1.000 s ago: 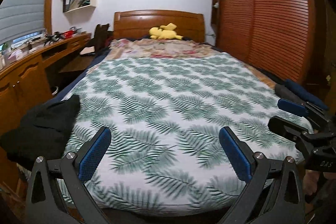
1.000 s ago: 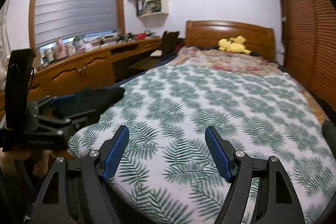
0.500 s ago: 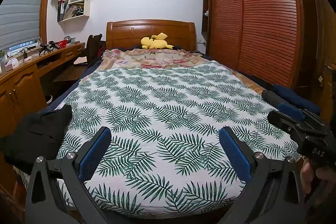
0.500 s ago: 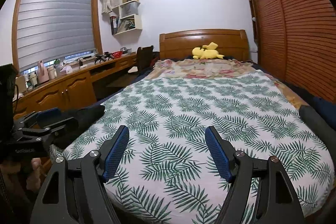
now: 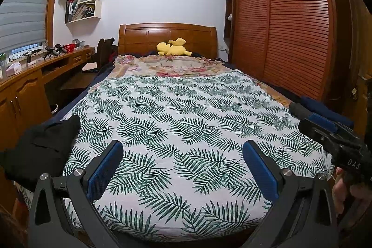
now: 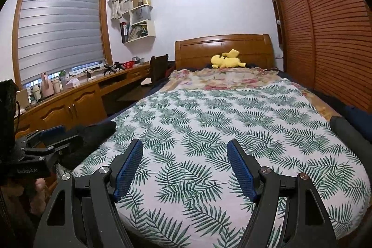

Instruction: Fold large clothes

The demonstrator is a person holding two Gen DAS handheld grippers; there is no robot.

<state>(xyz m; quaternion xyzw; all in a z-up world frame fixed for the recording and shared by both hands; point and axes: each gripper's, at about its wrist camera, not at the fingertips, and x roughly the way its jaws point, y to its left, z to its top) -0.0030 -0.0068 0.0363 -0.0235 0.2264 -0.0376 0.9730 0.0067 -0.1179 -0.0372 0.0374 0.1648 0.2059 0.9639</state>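
Observation:
A black garment (image 5: 41, 150) lies crumpled at the bed's near left corner; it also shows in the right wrist view (image 6: 93, 136). A dark grey and navy garment (image 5: 309, 108) lies at the bed's right edge, seen too in the right wrist view (image 6: 348, 129). My left gripper (image 5: 183, 169) is open and empty above the foot of the bed. My right gripper (image 6: 184, 169) is open and empty, also over the foot of the bed. Each gripper shows in the other's view, the right one (image 5: 334, 138) and the left one (image 6: 44, 143).
The bed carries a white sheet with green fern leaves (image 5: 176, 113) and a floral blanket (image 5: 172, 65) near the headboard, with a yellow plush toy (image 5: 173, 49). A wooden desk (image 5: 21, 85) runs along the left. A slatted wardrobe (image 5: 290, 27) stands at the right.
Both grippers have tilted up and drawn back, so more of the walls and ceiling shows. Both stay open and empty. The clothes have not moved.

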